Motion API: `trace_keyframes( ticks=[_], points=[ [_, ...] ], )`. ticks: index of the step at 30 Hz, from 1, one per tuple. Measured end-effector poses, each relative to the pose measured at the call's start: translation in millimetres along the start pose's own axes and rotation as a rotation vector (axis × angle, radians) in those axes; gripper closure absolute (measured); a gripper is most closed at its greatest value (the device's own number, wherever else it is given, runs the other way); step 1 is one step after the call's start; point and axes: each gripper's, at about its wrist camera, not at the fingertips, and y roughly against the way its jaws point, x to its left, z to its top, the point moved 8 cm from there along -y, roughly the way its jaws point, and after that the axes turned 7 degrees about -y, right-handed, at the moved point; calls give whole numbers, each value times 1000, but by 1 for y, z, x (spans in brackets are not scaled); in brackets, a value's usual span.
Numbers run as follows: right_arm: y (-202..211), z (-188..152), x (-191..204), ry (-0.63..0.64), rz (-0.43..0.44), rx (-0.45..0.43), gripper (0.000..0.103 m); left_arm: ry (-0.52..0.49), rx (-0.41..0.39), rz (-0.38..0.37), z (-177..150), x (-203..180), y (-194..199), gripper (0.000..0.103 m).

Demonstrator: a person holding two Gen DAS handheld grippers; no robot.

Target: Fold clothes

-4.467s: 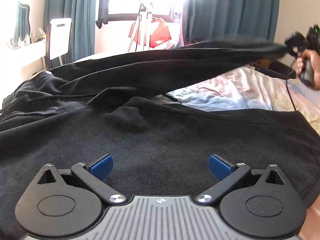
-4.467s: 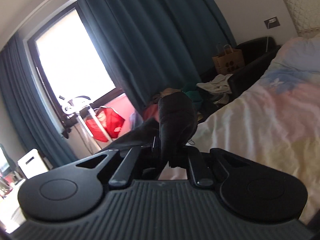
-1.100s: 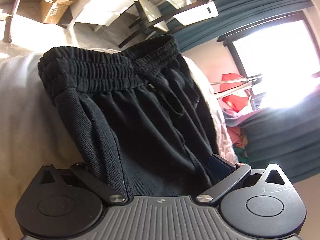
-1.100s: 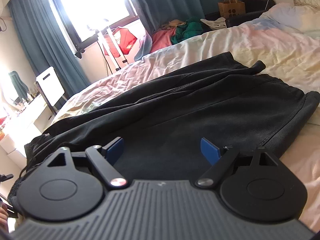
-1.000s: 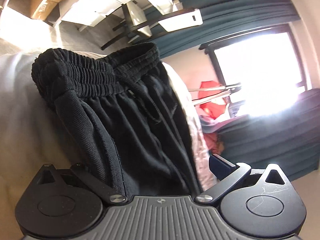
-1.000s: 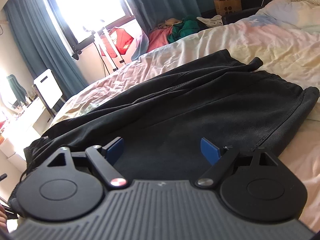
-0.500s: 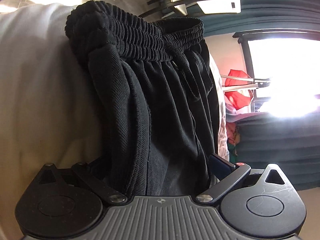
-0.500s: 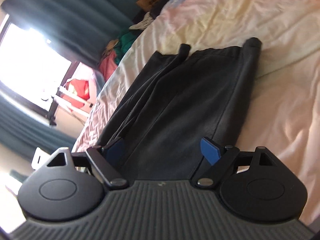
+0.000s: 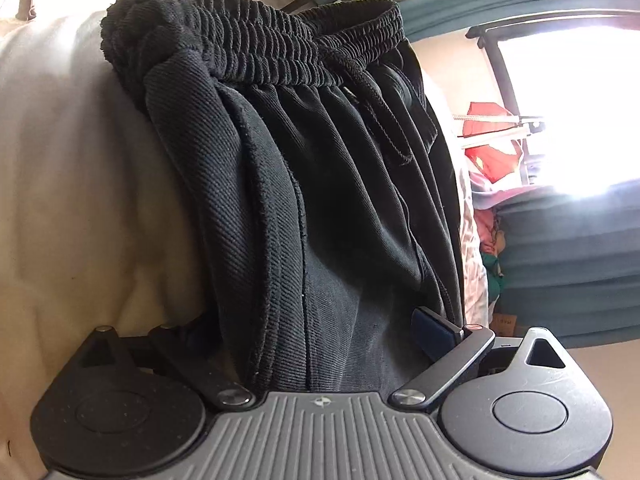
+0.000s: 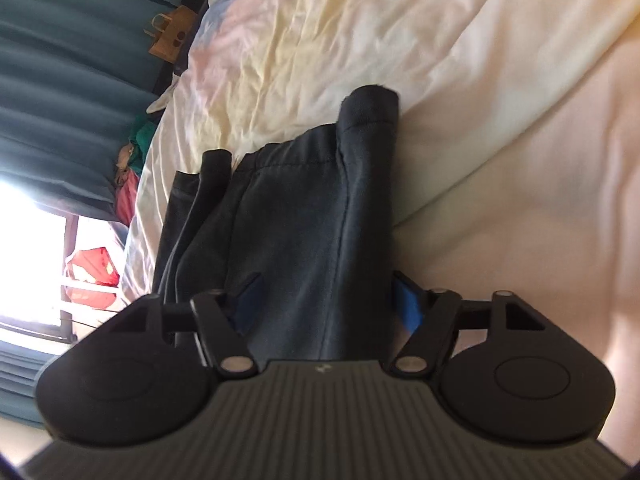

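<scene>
Left hand-held gripper [image 9: 304, 332]: jaws stand wide, with the waistband end of the black pants [image 9: 304, 184] bunched between them. Only the right pad shows, and it sits at the cloth's edge; the left pad is buried under the fabric, so I can't tell whether it has a real grip. Elastic waistband [image 9: 256, 44] lies ahead of the gripper on the bed [image 9: 60, 168].

Right hand-held gripper [image 10: 324, 300]: jaws have just been closing around the leg end of the pants [image 10: 296, 208], but they sit partly open with both blue pads at the cloth's edges, not yet pinching. Hems [image 10: 370, 108] lie ahead of it on the bed [image 10: 520, 160].

Risks, as I judge them:
- Several layers per end; a pinch that catches only the top layer leaves the rest behind when lifted.
- Right view is blurred and rolled, so it may close off-centre and the edge slips out.
- Uneven grips would skew the fold.

Containers: only a paper bag [image 10: 170, 36], far ahead-left of the right gripper; contents not visible.
</scene>
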Motion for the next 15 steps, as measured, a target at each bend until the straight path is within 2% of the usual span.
trace_keyframes(
  ticks=[2,3,4,7,8,9,10,12,13,15],
  points=[
    [-7,1,10,40,18,-27,49,21,-6,-63,0,-5,1,9],
    [-7,4,16,58,29,-51,62,36,-13,-103,1,-7,3,9],
    [-5,5,23,75,59,-79,67,52,-20,-142,1,-9,5,9],
    [9,3,46,140,187,-135,68,97,-38,-243,3,-14,11,9],
    [12,2,51,158,207,-143,68,100,-39,-249,2,-14,12,10],
    [13,1,53,174,204,-151,68,94,-40,-228,1,-13,12,12],
    [12,-1,52,185,173,-150,68,78,-39,-174,-1,-10,11,16],
    [1,-3,41,195,72,-114,68,56,-13,-58,-7,-2,8,26],
    [-4,-5,34,196,27,-92,68,63,-1,-34,-10,1,5,33],
    [-12,-6,22,204,-18,-63,68,83,5,-20,-13,3,3,33]
  ],
)
